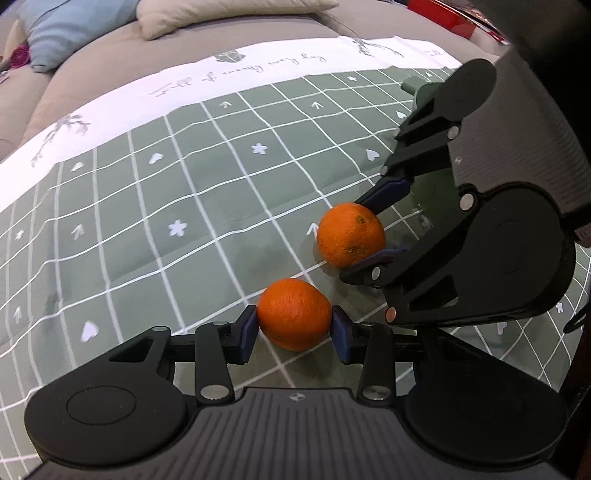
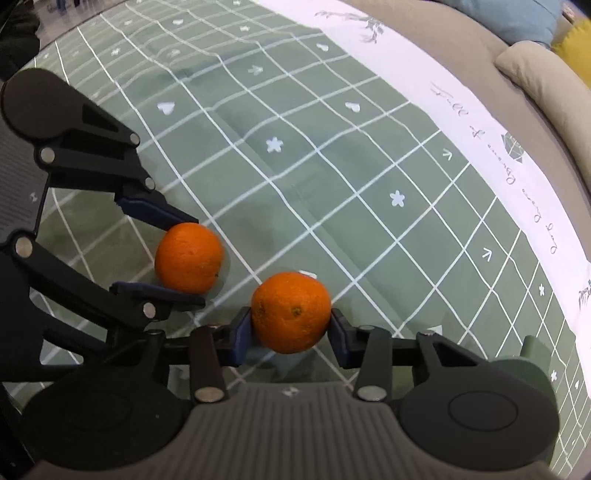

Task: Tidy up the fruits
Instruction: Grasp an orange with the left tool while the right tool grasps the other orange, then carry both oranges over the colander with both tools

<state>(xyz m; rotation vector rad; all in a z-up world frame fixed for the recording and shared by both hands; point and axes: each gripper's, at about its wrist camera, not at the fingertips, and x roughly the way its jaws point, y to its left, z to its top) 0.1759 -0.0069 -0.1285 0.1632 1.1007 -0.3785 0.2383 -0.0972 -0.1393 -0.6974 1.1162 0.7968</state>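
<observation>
Two oranges sit close together on the green checked cloth (image 1: 184, 221). My left gripper (image 1: 294, 326) is shut on one orange (image 1: 293, 319), its blue pads on both sides. My right gripper (image 1: 367, 236) comes in from the right and is shut on the other orange (image 1: 350, 234). In the right wrist view my right gripper (image 2: 291, 326) holds its orange (image 2: 291, 312) between the pads, and my left gripper (image 2: 173, 254) holds its orange (image 2: 189, 257) at the left. Both oranges are at or just above the cloth (image 2: 332, 166).
The cloth has a white border with script (image 1: 240, 70) along its far side. Beyond it lies a grey sofa (image 1: 92, 62) with a beige cushion (image 1: 221, 14) and a blue cushion (image 1: 74, 26). A dark green object (image 2: 524, 365) sits near the right gripper.
</observation>
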